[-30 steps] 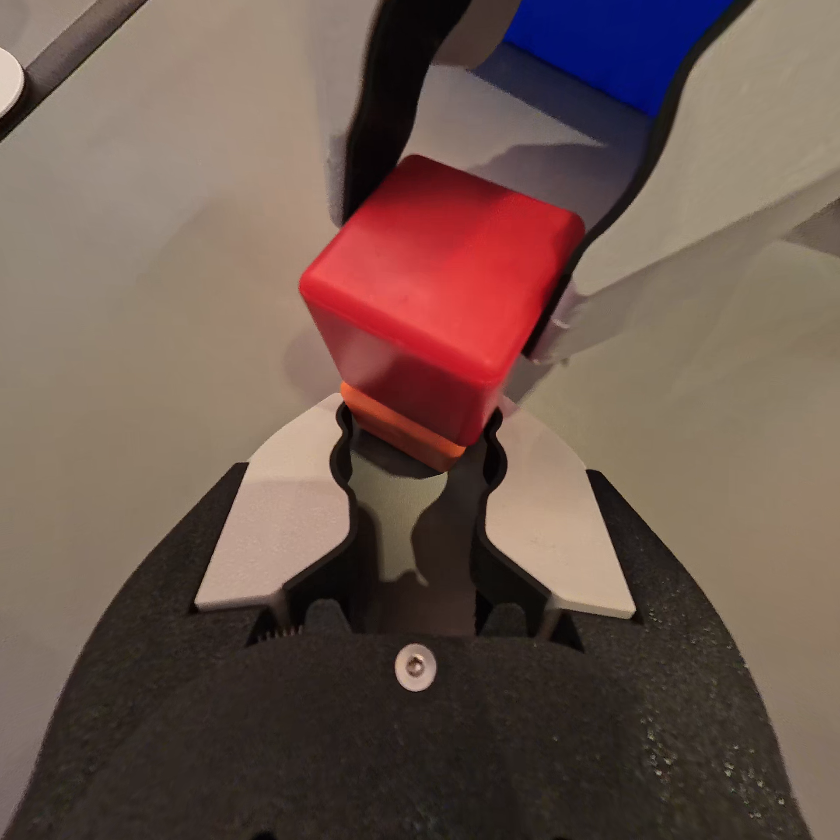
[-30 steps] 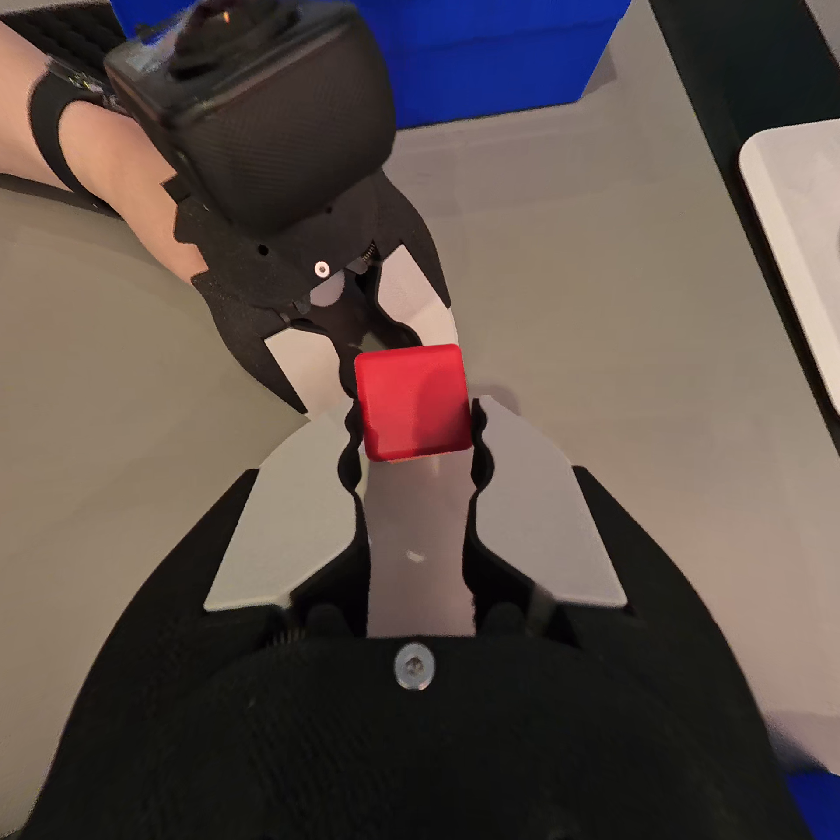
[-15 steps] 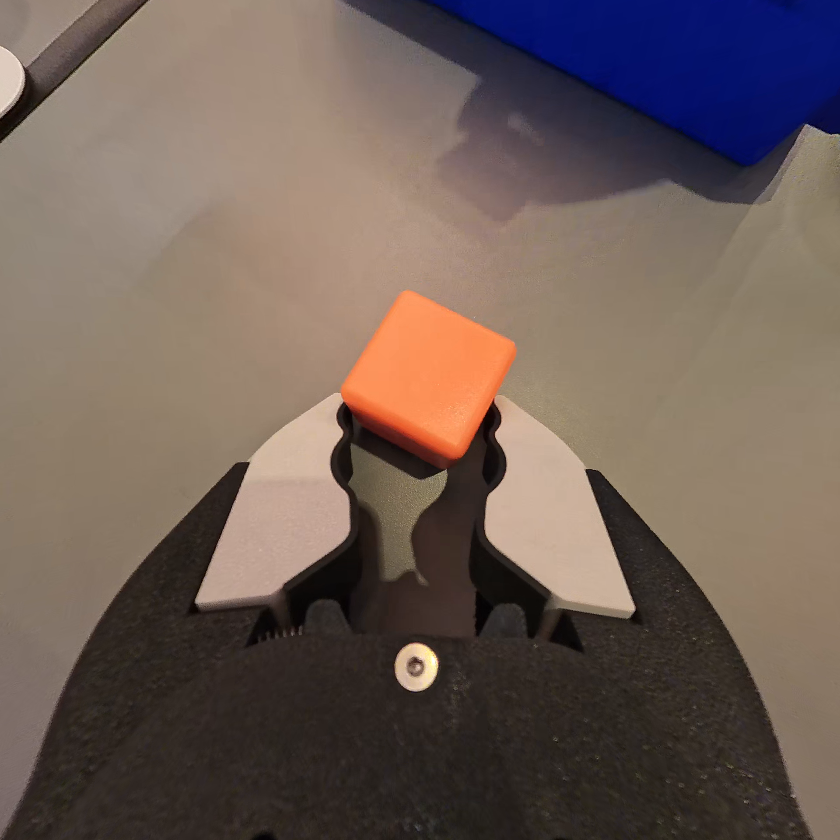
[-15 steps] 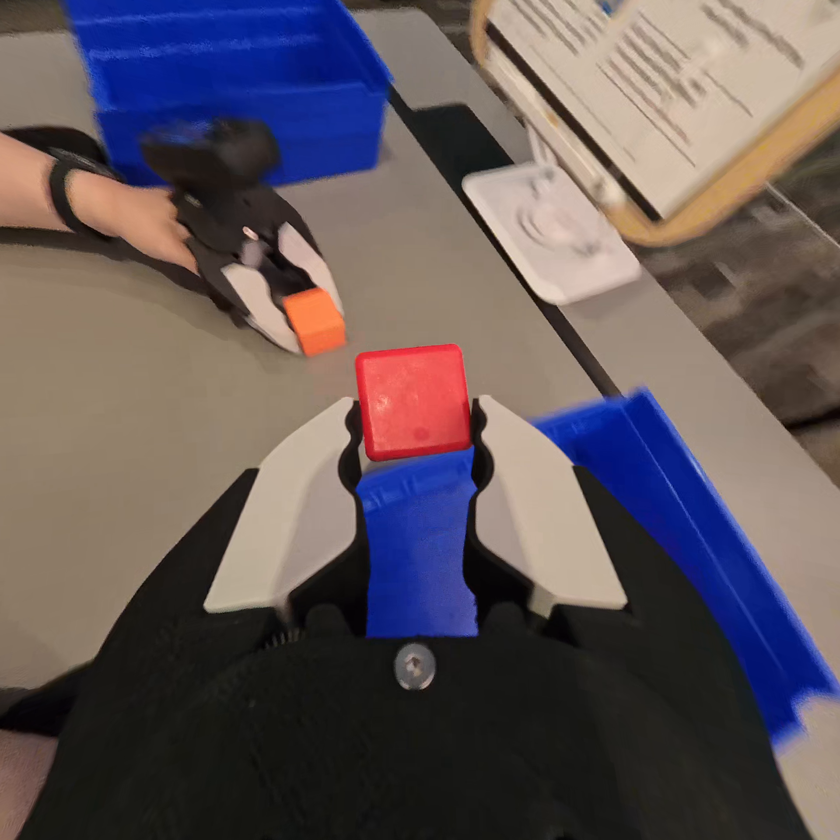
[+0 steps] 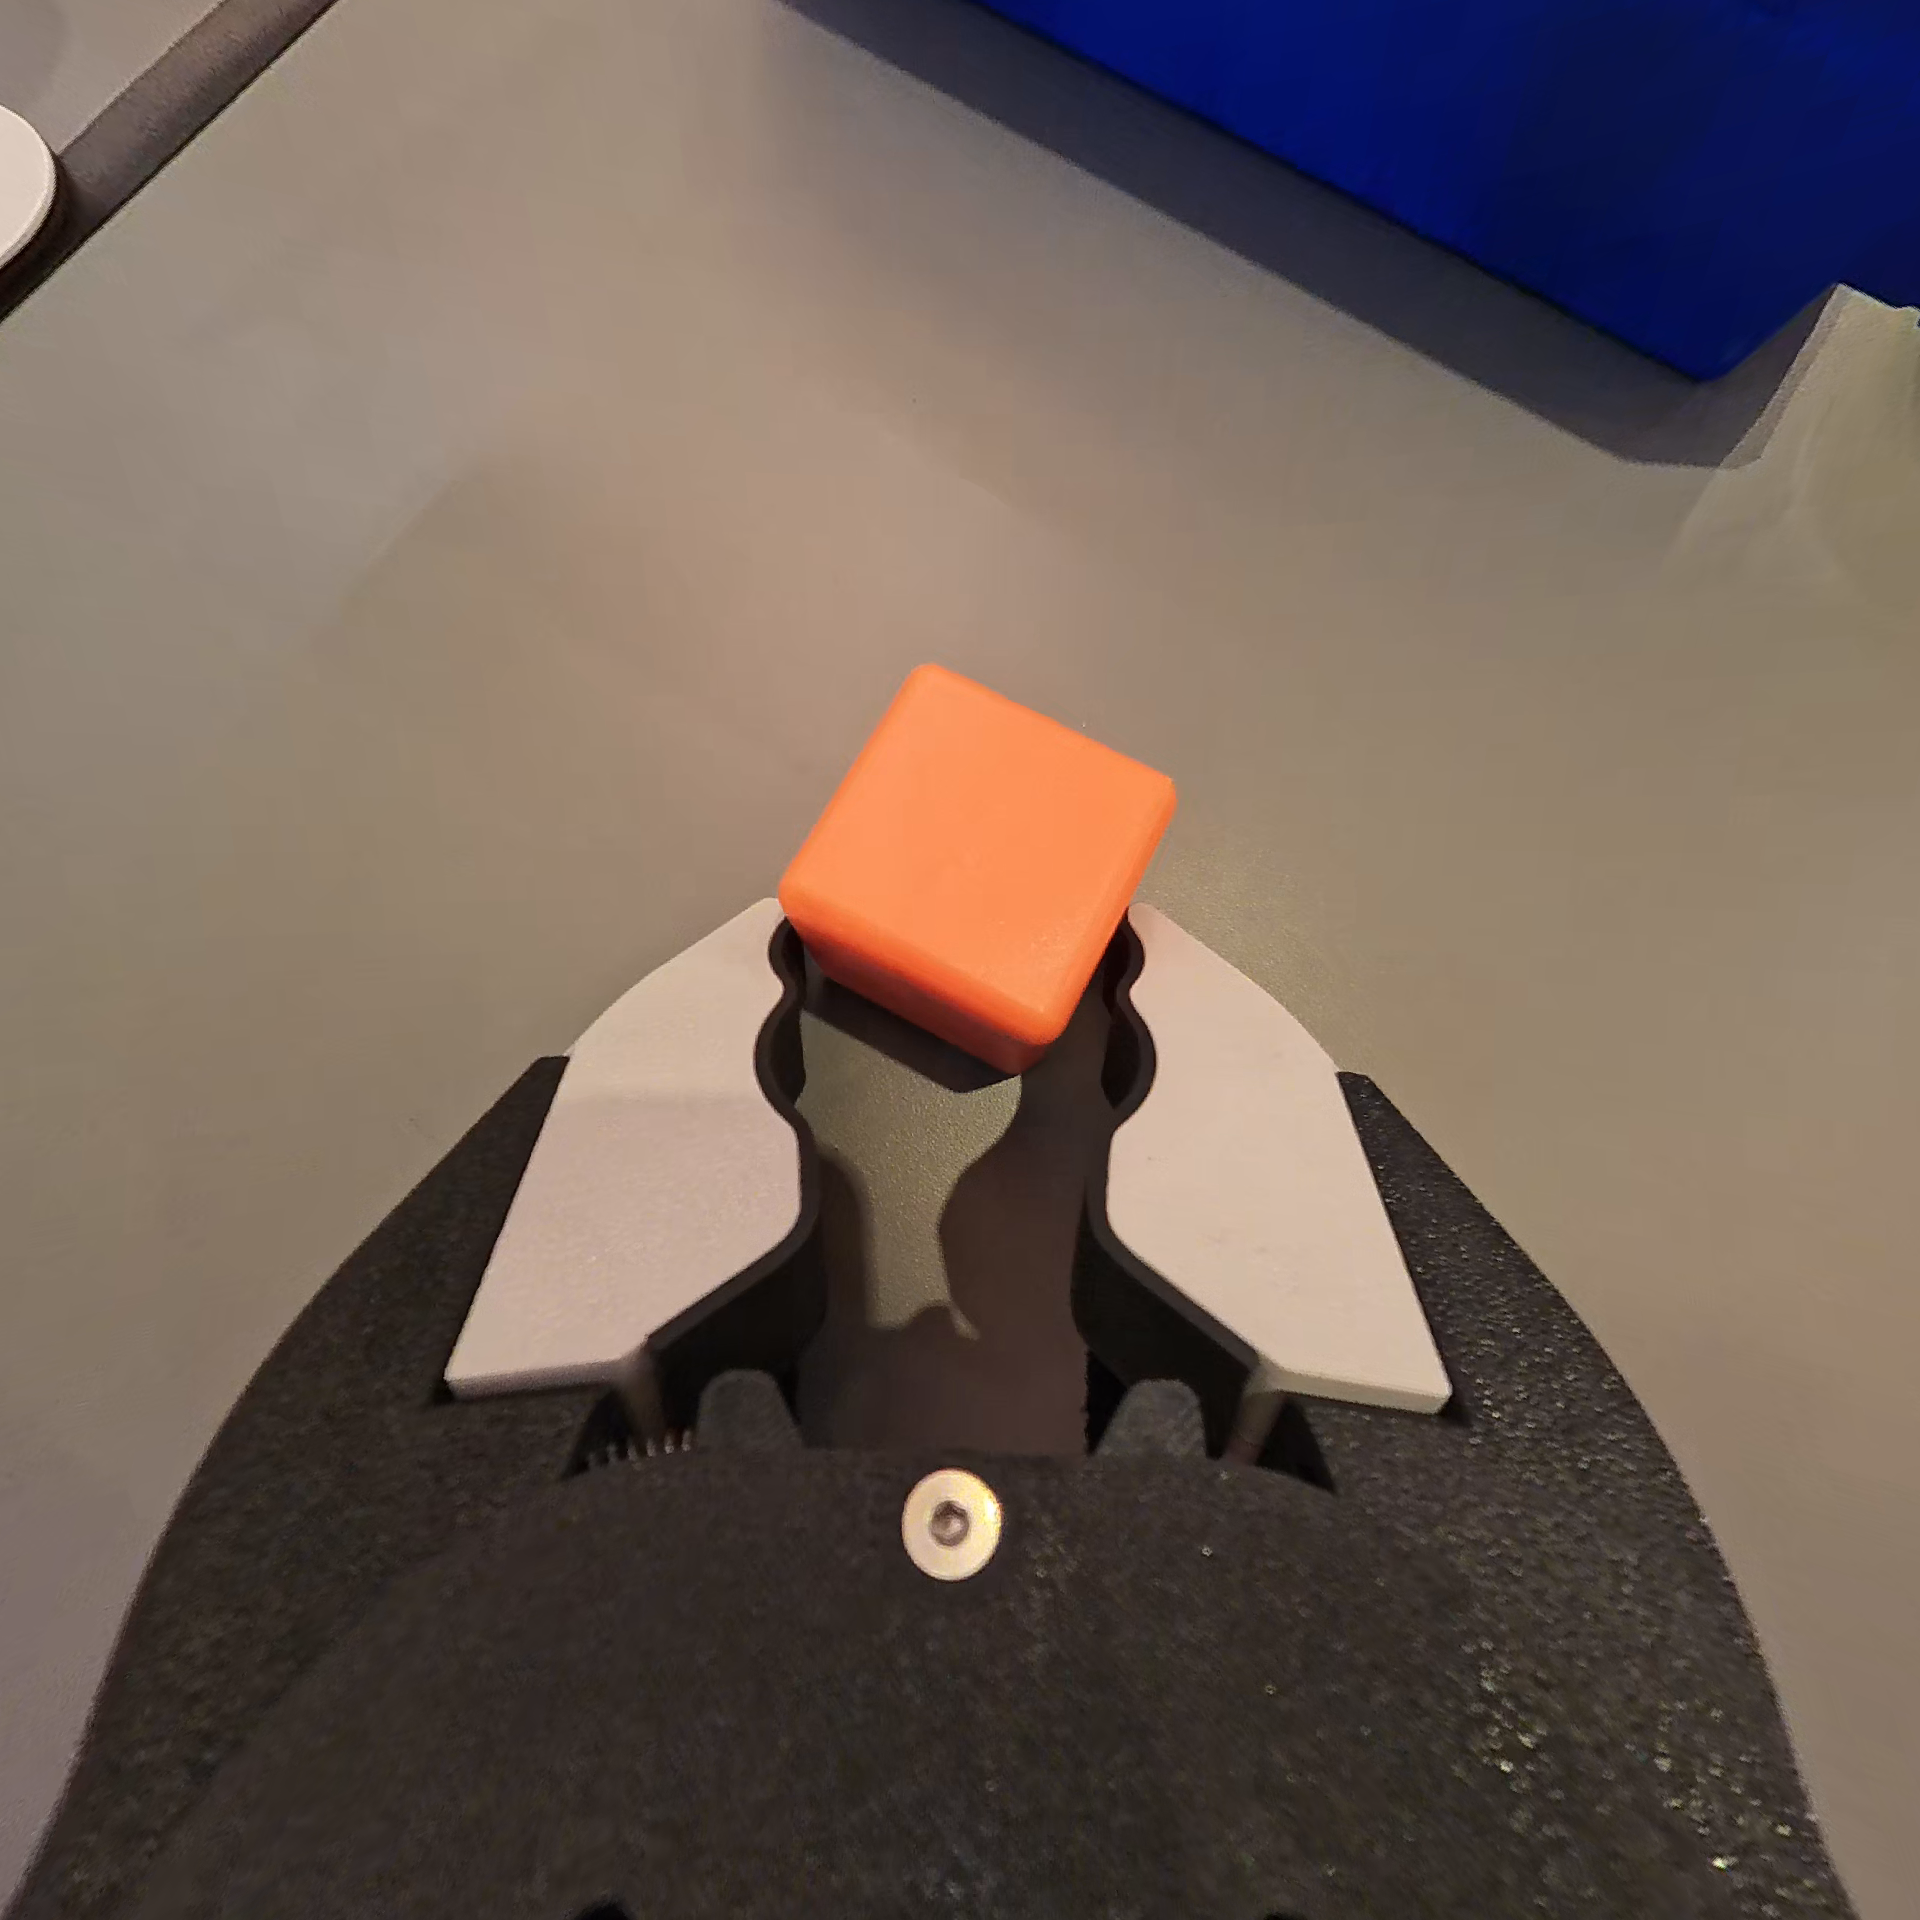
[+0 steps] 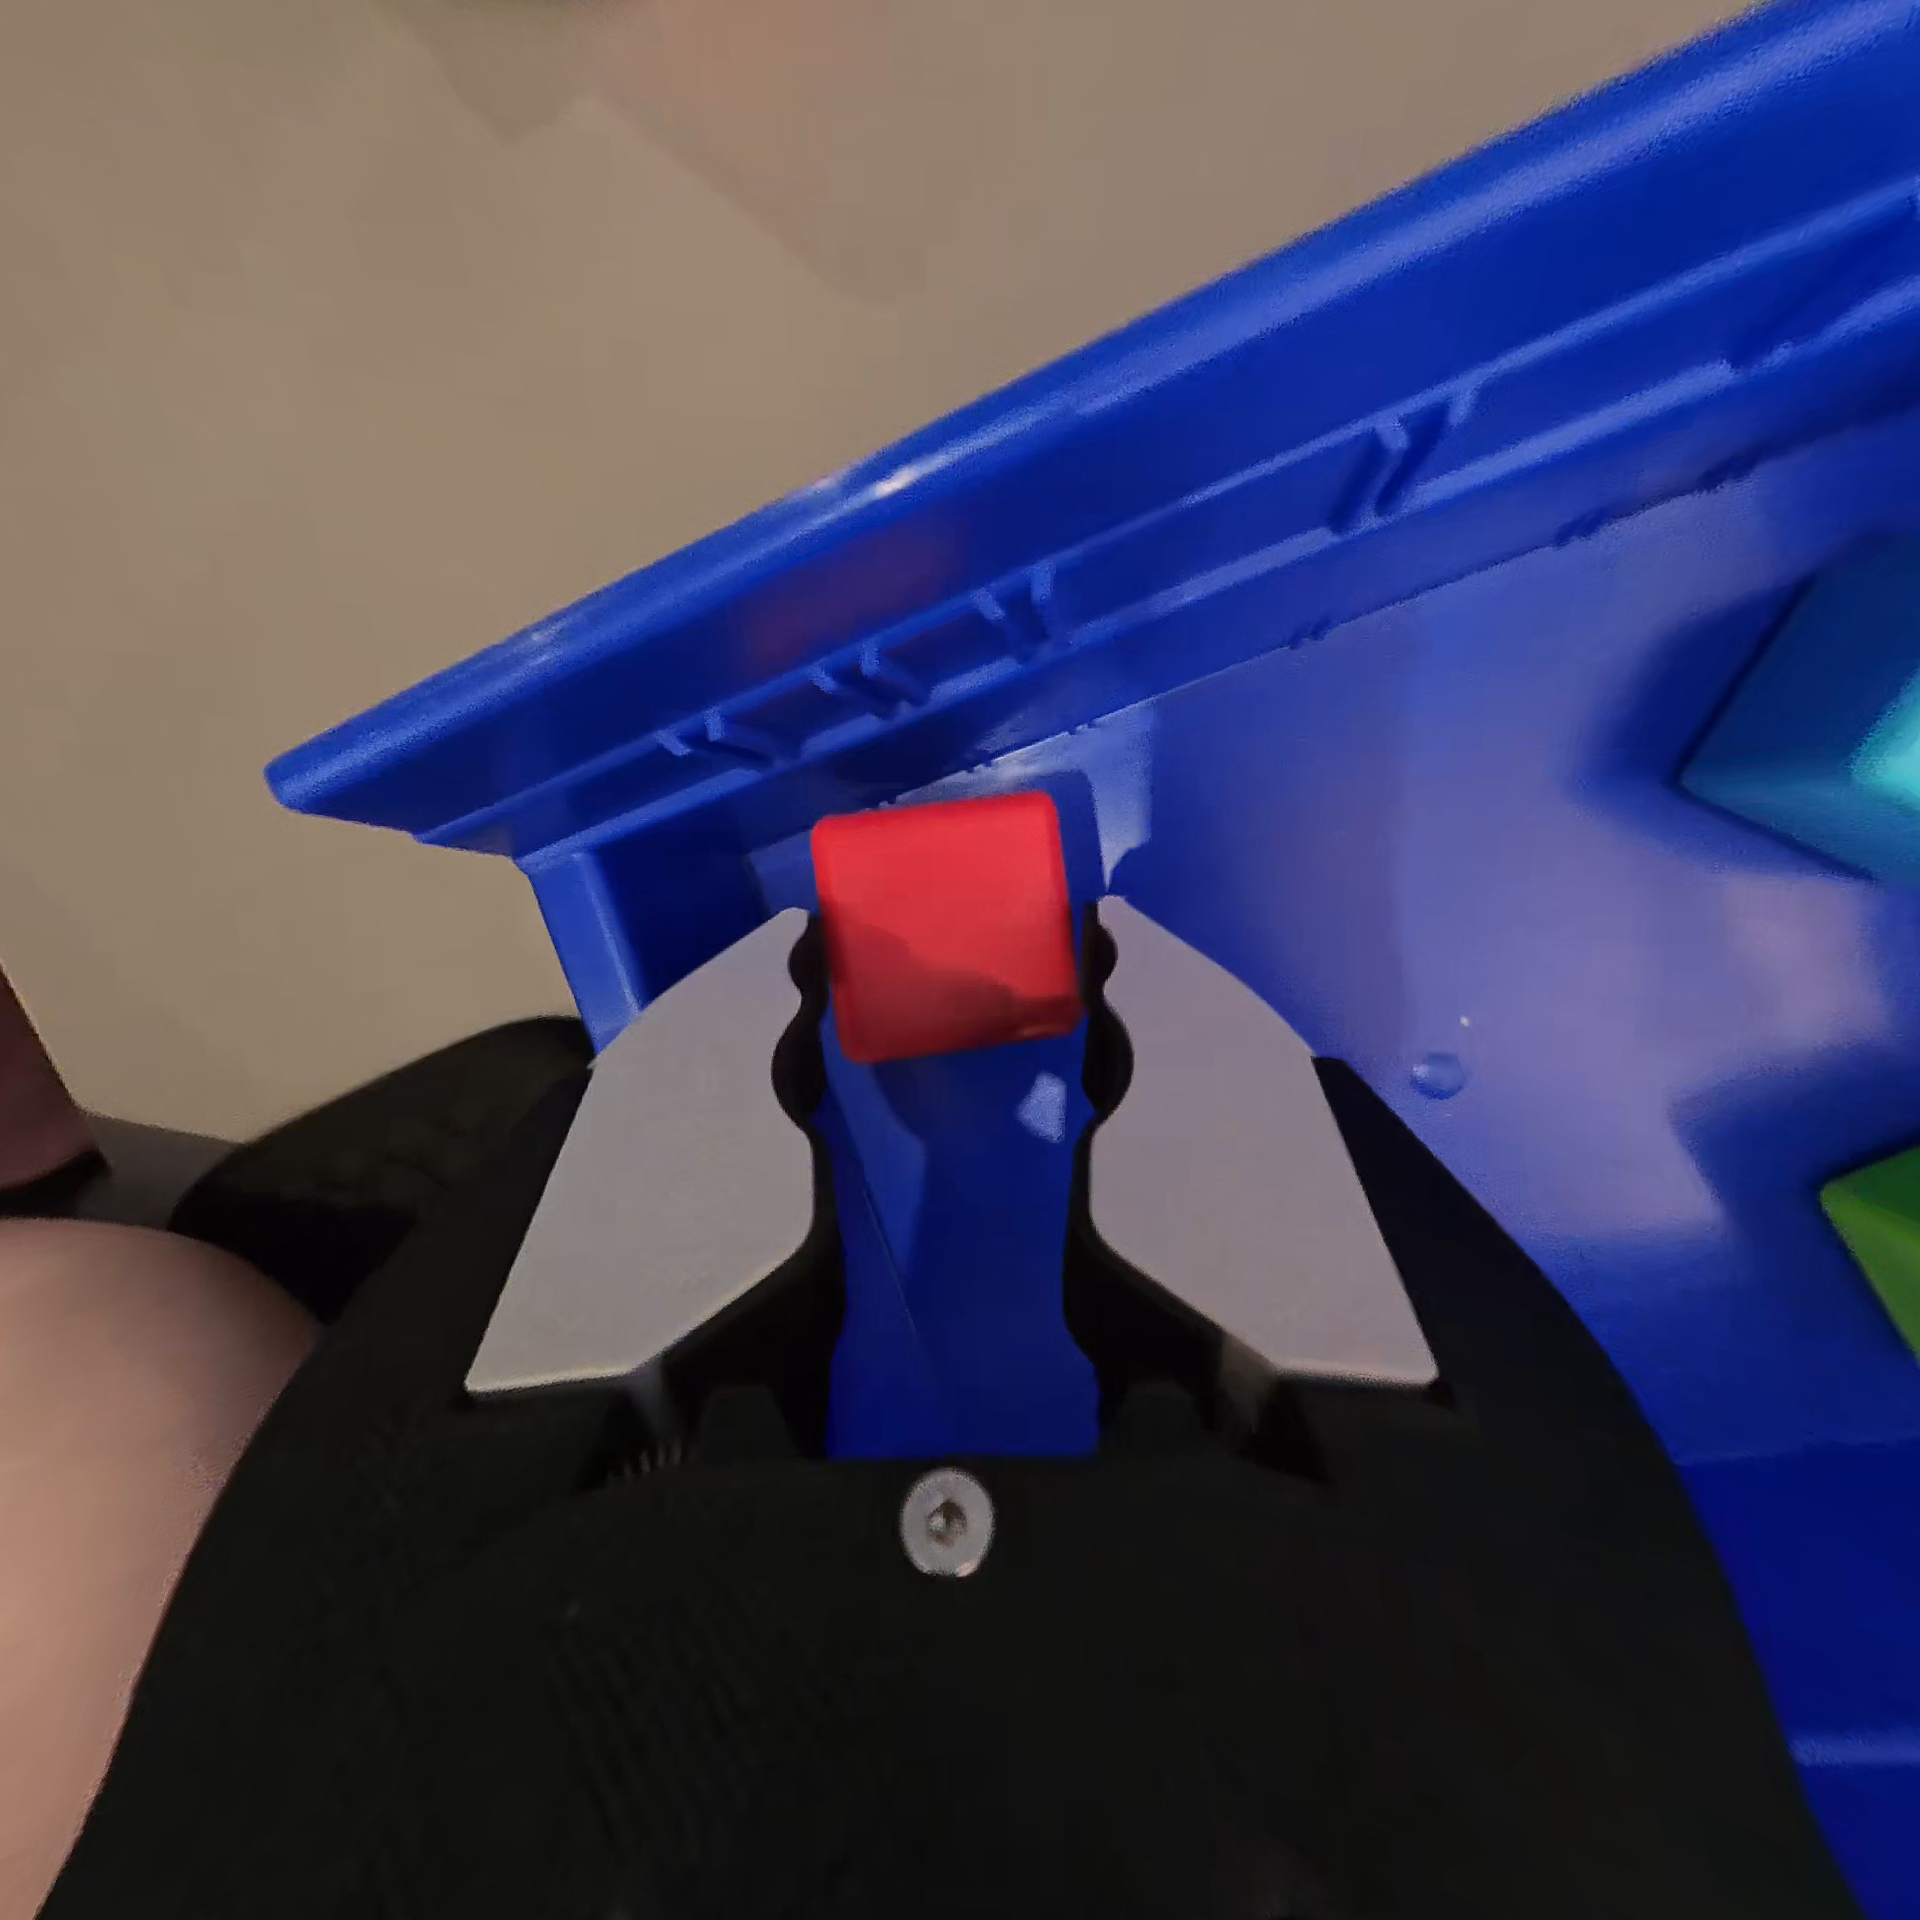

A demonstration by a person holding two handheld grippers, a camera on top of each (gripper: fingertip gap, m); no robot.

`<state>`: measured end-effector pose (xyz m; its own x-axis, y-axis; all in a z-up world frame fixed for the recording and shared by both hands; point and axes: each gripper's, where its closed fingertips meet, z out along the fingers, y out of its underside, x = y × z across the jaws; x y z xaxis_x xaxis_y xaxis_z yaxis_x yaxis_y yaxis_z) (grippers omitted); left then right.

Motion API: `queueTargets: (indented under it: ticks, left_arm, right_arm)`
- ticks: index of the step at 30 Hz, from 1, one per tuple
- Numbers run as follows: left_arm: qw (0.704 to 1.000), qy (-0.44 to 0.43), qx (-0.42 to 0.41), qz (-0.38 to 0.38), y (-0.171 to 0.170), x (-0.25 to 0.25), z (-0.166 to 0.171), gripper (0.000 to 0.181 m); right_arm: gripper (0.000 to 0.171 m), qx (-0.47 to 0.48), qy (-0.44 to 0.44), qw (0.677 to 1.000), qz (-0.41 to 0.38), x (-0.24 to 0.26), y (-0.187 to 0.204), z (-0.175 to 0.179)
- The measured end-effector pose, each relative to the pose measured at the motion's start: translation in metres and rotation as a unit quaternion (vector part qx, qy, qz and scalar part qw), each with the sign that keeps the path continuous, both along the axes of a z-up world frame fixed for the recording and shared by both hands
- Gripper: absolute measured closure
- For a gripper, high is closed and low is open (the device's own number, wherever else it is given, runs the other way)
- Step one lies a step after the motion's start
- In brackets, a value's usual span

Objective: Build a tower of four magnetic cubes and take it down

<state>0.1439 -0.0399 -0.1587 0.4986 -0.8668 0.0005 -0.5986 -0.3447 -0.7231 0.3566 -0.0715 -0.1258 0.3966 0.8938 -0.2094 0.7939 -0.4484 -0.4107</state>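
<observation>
In the left wrist view my left gripper (image 5: 956,925) is shut on an orange cube (image 5: 977,852). The cube is turned diagonally, gripped at two opposite corners, low over the grey table (image 5: 416,520). In the right wrist view my right gripper (image 6: 945,935) is shut on a red cube (image 6: 940,914), which sits slightly tilted between the fingertips. It hangs inside a blue bin, close to the corner under the rim (image 6: 1143,540). The view is blurred by motion.
A teal cube (image 6: 1818,748) and a green cube (image 6: 1881,1268) lie in the bin at the right. A second blue bin (image 5: 1455,135) stands at the far right of the table. A white object (image 5: 16,187) lies at the far left edge. A person's arm (image 6: 104,1455) shows at the lower left. Across from one pair of fingers to the other is roughly 25 cm.
The right gripper lifted the red cube off the orange one and swung it right, over and into the blue bin. The left gripper kept hold of the orange cube in place.
</observation>
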Motion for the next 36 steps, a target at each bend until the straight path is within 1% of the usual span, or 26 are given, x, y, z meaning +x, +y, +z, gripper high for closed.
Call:
queueTargets:
  ticks: [3,5,7,9,11,14,15,16,18,21,22,23,25,27,28,30,33,34,36]
  left_arm:
    - [1.000,0.000,0.000,-0.001,0.000,0.000,0.000,0.126]
    - [1.000,-0.001,0.000,-0.001,0.000,0.000,0.000,0.126]
    - [1.000,0.000,0.000,-0.001,0.000,0.000,0.000,0.126]
    - [1.000,0.007,0.004,0.001,0.000,-0.002,0.000,0.126]
    - [1.000,0.002,0.014,0.002,0.001,-0.002,0.008,0.126]
    - [0.999,-0.051,0.014,0.000,-0.003,0.002,0.038,0.126]
    - [0.997,-0.071,0.020,-0.006,-0.006,0.003,0.052,0.126]
    - [0.995,-0.088,0.038,-0.007,-0.007,0.003,0.067,0.126]
    - [0.990,-0.110,0.089,0.000,-0.009,0.000,0.097,0.126]
    - [0.977,-0.139,0.160,0.008,-0.014,-0.006,0.138,0.126]
    - [0.972,-0.151,0.177,0.011,-0.016,-0.007,0.150,0.126]
    - [0.968,-0.163,0.191,0.014,-0.019,-0.009,0.160,0.126]
    - [0.960,-0.173,0.220,0.021,-0.022,-0.011,0.174,0.126]
    - [0.957,-0.157,0.241,0.024,-0.023,-0.012,0.177,0.126]
    - [0.956,-0.148,0.254,0.027,-0.023,-0.013,0.178,0.126]
    - [0.955,-0.134,0.265,0.028,-0.023,-0.011,0.176,0.126]
    - [0.956,-0.128,0.265,0.024,-0.025,-0.008,0.173,0.126]
    - [0.955,-0.124,0.267,0.024,-0.025,-0.007,0.171,0.126]
    - [0.957,-0.104,0.271,0.025,-0.023,-0.008,0.166,0.126]
  right_arm:
    - [0.110,-0.022,0.006,1.000,-0.020,0.003,-0.003,0.000]
    - [0.109,-0.021,0.012,0.999,-0.039,0.007,-0.001,0.005]
    - [0.110,0.013,0.017,0.998,-0.058,0.012,0.007,0.019]
    - [0.110,0.080,0.028,0.994,-0.070,0.013,0.017,0.044]
    - [0.111,0.167,0.045,0.983,-0.065,0.004,0.025,0.079]
    - [0.111,0.287,0.093,0.953,-0.021,-0.035,0.025,0.135]
    - [0.111,0.305,0.117,0.945,-0.010,-0.052,0.022,0.150]
    - [0.111,0.298,0.151,0.943,-0.006,-0.071,0.018,0.161]
    - [0.112,0.238,0.227,0.944,-0.016,-0.108,0.012,0.178]
    - [0.110,0.127,0.319,0.936,-0.079,-0.154,0.019,0.189]
    - [0.103,0.091,0.340,0.931,-0.093,-0.167,0.020,0.188]
    - [0.101,0.064,0.352,0.928,-0.104,-0.178,0.021,0.185]
    - [0.081,0.032,0.358,0.926,-0.117,-0.195,0.023,0.176]
    - [0.080,-0.004,0.366,0.922,-0.126,-0.208,0.020,0.170]
    - [0.081,-0.019,0.377,0.917,-0.129,-0.213,0.018,0.170]
    - [0.092,-0.050,0.387,0.912,-0.127,-0.222,0.014,0.166]
    - [0.114,-0.102,0.370,0.918,-0.102,-0.230,0.003,0.153]
    - [0.119,-0.116,0.370,0.917,-0.093,-0.232,0.000,0.151]
    - [0.121,-0.113,0.361,0.922,-0.084,-0.230,0.000,0.148]
